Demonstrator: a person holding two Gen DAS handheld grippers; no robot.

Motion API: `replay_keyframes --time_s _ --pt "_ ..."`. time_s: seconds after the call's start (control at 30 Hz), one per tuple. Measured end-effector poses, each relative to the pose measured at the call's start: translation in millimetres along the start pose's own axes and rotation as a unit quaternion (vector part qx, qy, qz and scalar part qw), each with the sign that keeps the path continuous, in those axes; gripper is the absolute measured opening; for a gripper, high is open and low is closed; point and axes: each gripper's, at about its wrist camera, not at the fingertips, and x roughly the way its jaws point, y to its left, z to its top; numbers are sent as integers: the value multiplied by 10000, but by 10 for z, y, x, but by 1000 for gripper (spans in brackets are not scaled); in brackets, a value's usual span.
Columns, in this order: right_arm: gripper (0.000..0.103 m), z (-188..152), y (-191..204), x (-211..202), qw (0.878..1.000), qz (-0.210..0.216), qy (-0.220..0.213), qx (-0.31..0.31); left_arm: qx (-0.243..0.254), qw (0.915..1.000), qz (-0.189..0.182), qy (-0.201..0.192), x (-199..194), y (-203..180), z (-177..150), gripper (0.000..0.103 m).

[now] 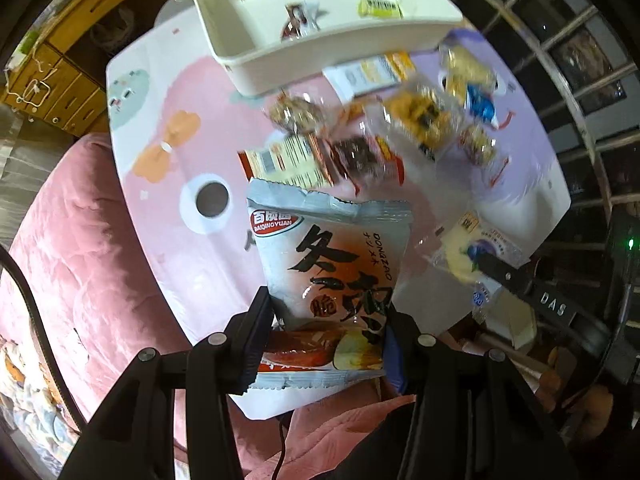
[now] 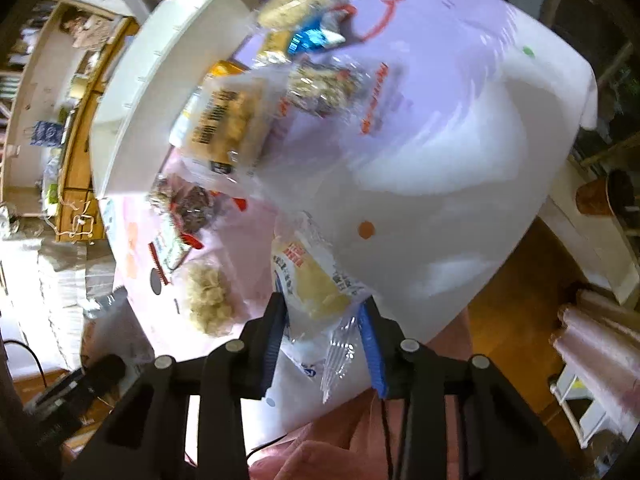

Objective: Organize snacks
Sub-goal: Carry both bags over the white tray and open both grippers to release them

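1. Low in the left wrist frame, the left gripper (image 1: 326, 344) is clamped on a grey-and-orange foil snack packet (image 1: 328, 276) – only its bottom end is pinched, so it could swing loose before reaching the white plastic bin (image 1: 248, 52) at upper centre.
2. Bottom centre of the right wrist frame, the right gripper (image 2: 322, 344) has its jaws around a clear-wrapped pale yellow cake (image 2: 316, 280) – whether they are clamped on it I cannot tell; slippery film may slide out.

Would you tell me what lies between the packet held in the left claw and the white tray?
In the left wrist view, a cluster of loose snack packets lies on the table between the held packet and the white tray.
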Motion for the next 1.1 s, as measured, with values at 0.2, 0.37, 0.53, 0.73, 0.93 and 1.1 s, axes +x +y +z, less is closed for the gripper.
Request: replay_keyframes --time_s 0.2,0.37,0.53,0.73,0.93,1.1 --pt "34 130 109 -207 9980 223 -340 -475 -306 9988 77 -381 -227 27 191 48" --pt "31 342 201 -386 9938 317 -603 -883 -622 9955 89 -714 -422 80 390 48" --pt "30 596 320 -524 9877 407 -750 -1313 -932 9911 39 -949 -538 131 589 48" --pt "30 988 533 -725 9723 675 -1022 -1992 -1244 9857 -15 -1138 -611 126 848 48" --pt "30 1381 721 -849 9545 872 -1197 -2590 -1563 9788 -45 -1322 -624 62 1167 48" --pt "18 1708 860 -938 9352 1189 -1383 -3036 -1796 9735 -21 -1418 -580 23 1432 48"
